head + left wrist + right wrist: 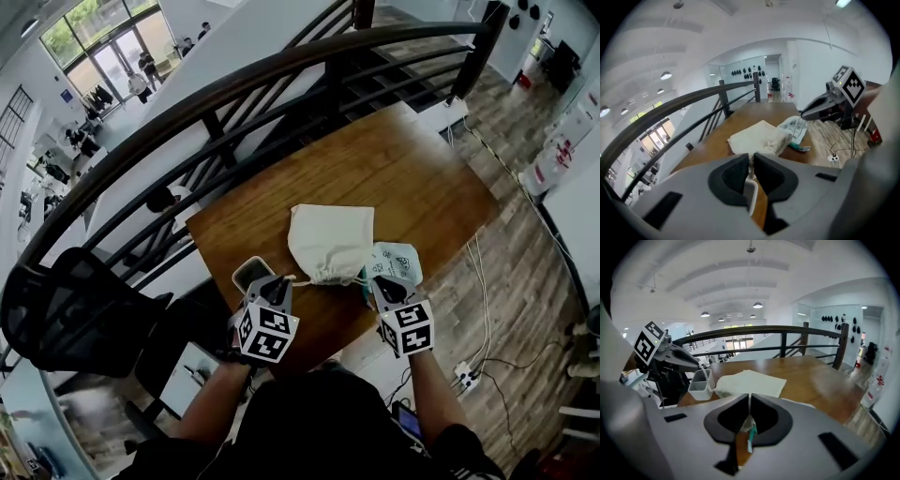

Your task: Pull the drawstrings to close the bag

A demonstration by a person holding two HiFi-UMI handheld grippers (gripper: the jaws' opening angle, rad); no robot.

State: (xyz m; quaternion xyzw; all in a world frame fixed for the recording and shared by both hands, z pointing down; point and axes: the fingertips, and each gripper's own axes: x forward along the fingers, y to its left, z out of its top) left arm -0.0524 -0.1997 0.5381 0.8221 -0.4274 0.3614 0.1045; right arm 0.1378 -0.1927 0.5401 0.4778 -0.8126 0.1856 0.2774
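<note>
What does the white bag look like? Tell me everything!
The bag is cream cloth, soft and wrinkled, lying flat on the wooden table. Its neck, nearest the person, is bunched almost shut. A thin string runs from the neck to the shut left gripper. The shut right gripper sits at the neck's other side; its string is hard to see. A packet lies beside the bag.

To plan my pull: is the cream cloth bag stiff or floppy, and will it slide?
Likely floppy: the cloth bag lies flat with a puckered mouth. It looks nearly empty, so it may slide on the smooth table.
</note>
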